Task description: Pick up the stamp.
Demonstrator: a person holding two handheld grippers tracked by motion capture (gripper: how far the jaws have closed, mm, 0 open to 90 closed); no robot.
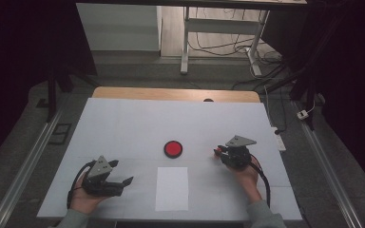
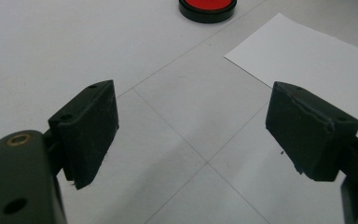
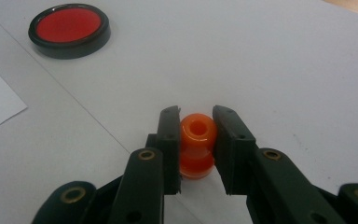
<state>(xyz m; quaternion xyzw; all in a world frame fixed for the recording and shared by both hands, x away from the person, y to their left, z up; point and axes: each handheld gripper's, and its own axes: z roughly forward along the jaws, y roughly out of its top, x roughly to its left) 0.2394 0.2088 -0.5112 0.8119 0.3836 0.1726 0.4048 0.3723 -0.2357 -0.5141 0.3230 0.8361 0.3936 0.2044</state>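
Right gripper (image 1: 217,152) sits right of centre in the high view, held in the person's right hand (image 1: 247,173); jaws nearly closed, clamped on a small orange spool-shaped piece (image 3: 196,144); in the right gripper view the piece stands upright between the two jaws, hole in its top facing up, its base on or just above the white table (image 1: 123,123), cannot tell which. Left gripper (image 1: 121,172) is at lower left of the high view in the left hand (image 1: 86,197); jaws spread wide, holding nothing; in the left gripper view bare table surface lies between them. Red disc with black rim (image 1: 173,148) lies flat at frame centre in the high view, between the two grippers and a little farther up; same disc at upper left of the right gripper view, top centre of the left gripper view. White paper sheet (image 1: 172,188) lies flat just below the disc, apart from it, nearer the left gripper's jaw tips than the right's.
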